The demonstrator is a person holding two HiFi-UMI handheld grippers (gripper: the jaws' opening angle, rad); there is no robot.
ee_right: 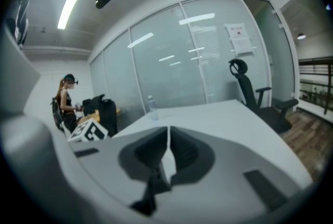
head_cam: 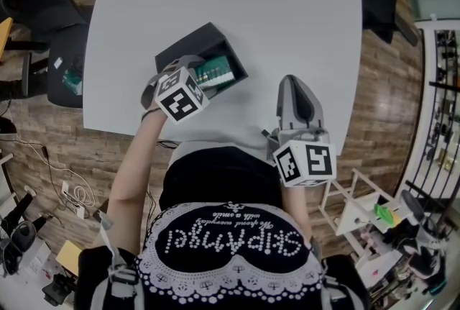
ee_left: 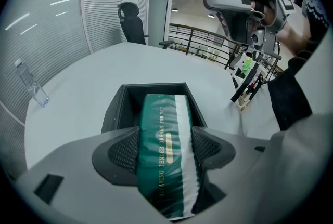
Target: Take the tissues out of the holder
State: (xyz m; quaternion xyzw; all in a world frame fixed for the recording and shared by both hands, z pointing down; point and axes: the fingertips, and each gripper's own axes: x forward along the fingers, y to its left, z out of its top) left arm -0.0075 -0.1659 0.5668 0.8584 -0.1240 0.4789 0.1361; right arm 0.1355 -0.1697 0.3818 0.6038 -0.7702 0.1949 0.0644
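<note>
**Left tongs.** The left tongs [ee_left: 165,147] are closed on the tissue pack [ee_left: 161,114]. One ribbed pad presses each long side of the pack. The pack is green with a white stripe and is wrapped in clear film. Its far end sits inside the black holder [ee_left: 117,108], and its near end runs back between the pads.

**Holder.** The holder is an open-topped box. It rests on the white worktop [head_cam: 287,6], near the edge closest to the person.

**Right tongs.** The right tongs [ee_right: 169,150] are closed, pad against pad, with nothing between them. They are held over the near edge of the worktop, well apart from the holder.

**Surroundings.** A clear bottle [ee_left: 31,85] stands at the far side of the worktop. A black office chair [ee_left: 132,23] stands beyond it.
</note>
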